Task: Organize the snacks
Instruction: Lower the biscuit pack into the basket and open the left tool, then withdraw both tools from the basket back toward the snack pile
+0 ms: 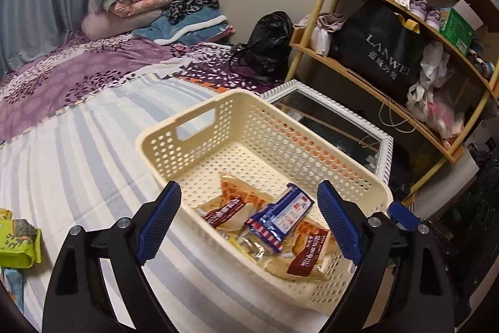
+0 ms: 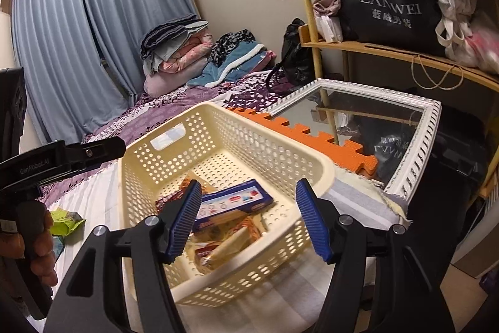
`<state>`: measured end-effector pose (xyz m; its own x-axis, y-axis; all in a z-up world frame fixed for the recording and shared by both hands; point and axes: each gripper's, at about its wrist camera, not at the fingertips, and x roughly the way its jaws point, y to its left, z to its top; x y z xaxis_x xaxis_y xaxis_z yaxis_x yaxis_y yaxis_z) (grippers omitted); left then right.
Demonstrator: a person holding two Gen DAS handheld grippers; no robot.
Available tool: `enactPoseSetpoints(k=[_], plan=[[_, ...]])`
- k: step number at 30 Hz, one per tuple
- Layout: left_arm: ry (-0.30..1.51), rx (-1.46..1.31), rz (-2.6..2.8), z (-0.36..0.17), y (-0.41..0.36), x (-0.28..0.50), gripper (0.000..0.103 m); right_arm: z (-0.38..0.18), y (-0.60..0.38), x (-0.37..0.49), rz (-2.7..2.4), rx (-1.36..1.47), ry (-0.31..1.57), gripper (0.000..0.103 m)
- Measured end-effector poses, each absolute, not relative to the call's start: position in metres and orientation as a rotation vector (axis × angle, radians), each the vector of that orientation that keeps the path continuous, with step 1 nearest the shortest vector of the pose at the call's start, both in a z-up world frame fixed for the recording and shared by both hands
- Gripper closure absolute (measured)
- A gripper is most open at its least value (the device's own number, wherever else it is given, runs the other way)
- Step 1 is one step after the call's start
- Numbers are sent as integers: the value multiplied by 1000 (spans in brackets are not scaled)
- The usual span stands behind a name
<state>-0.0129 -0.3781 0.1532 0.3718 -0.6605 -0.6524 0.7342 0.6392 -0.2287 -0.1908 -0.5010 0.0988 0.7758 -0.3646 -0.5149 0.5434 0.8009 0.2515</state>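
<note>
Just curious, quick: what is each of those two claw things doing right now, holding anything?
Left gripper: jaws open, empty, above the basket.
Right gripper: jaws open, holding nothing, also over the basket.

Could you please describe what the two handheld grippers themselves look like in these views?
Both the left gripper and the right gripper have glossy black plastic arms with silver pivot screws, ending in blue ribbed finger pads. In the right wrist view, the left gripper's black body carries pale "GenRobot.AI" lettering.

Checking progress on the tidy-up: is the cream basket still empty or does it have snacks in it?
Partly filled. The cream basket holds several packets at its near end, including a blue packet; the far half of its floor is bare.
</note>
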Motion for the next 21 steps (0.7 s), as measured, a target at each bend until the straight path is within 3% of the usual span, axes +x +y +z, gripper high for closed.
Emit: enactPoseSetpoints(k=[3, 17, 21], plan=[[772, 123, -857, 154, -371, -11, 5, 103, -494, -188, -488, 391, 457, 33], [772, 119, -726, 155, -317, 6, 3, 118, -453, -163, -374, 342, 455, 31], [774, 88, -684, 157, -292, 15, 3, 120, -435, -152, -324, 325, 467, 26]])
